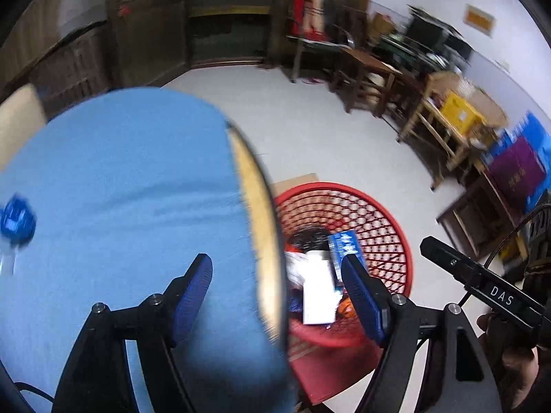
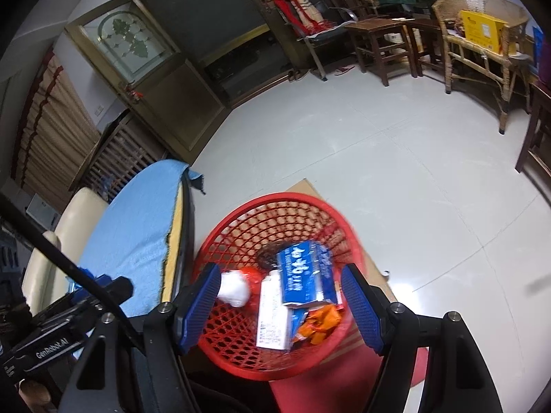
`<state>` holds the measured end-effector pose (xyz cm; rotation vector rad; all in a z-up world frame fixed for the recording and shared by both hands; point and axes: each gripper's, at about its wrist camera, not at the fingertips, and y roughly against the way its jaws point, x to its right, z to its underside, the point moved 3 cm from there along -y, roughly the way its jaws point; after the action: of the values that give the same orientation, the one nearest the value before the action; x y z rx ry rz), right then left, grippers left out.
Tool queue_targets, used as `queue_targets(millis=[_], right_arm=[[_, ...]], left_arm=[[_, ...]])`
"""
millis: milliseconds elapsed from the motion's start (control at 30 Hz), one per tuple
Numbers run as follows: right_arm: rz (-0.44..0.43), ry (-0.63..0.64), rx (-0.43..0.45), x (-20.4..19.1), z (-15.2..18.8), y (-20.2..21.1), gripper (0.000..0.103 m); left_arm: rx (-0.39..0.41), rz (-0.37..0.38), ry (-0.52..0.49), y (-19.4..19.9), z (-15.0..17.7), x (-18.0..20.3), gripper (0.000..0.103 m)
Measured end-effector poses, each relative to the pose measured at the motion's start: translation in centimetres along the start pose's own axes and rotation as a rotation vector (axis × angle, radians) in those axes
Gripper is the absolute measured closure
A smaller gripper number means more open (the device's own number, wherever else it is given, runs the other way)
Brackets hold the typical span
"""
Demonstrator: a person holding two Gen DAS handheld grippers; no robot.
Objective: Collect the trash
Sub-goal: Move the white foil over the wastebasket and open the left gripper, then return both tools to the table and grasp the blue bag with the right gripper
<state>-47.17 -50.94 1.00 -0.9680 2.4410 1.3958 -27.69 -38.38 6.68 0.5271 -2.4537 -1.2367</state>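
Note:
A red mesh basket (image 2: 310, 213) stands on the floor beside a table covered with a blue cloth (image 1: 120, 189). The basket (image 1: 385, 227) holds a blue carton (image 2: 304, 275), a white box (image 2: 272, 320), crumpled white paper (image 2: 234, 287) and an orange wrapper (image 2: 320, 323). My right gripper (image 2: 282, 303) hangs open and empty over the basket. My left gripper (image 1: 279, 296) is open and empty, straddling the table's edge. A blue and white piece of trash (image 1: 15, 225) lies on the cloth at far left.
Flat cardboard (image 2: 375, 272) and a red mat (image 2: 330, 378) lie under the basket. Wooden chairs (image 2: 378, 41), a wicker chair (image 2: 482, 44) with a yellow box (image 2: 482, 29) and a dark door (image 2: 206, 44) line the far walls. A cream chair (image 2: 69, 227) stands behind the table.

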Motion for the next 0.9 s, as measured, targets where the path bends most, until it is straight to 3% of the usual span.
queue_targets(millis=[600,900], right_arm=[[-0.127,0.319,-0.085,-15.3,5.2,-1.0,0.028],[-0.177,0.463,-0.147,-22.1,8.5,-1.7,0.028]], left_arm=[[0.042,-0.273,0.463,7.5,11.7,-21.5,0.025],[0.044,-0.336,0.601,9.3,15.2,-27.6,0.025]])
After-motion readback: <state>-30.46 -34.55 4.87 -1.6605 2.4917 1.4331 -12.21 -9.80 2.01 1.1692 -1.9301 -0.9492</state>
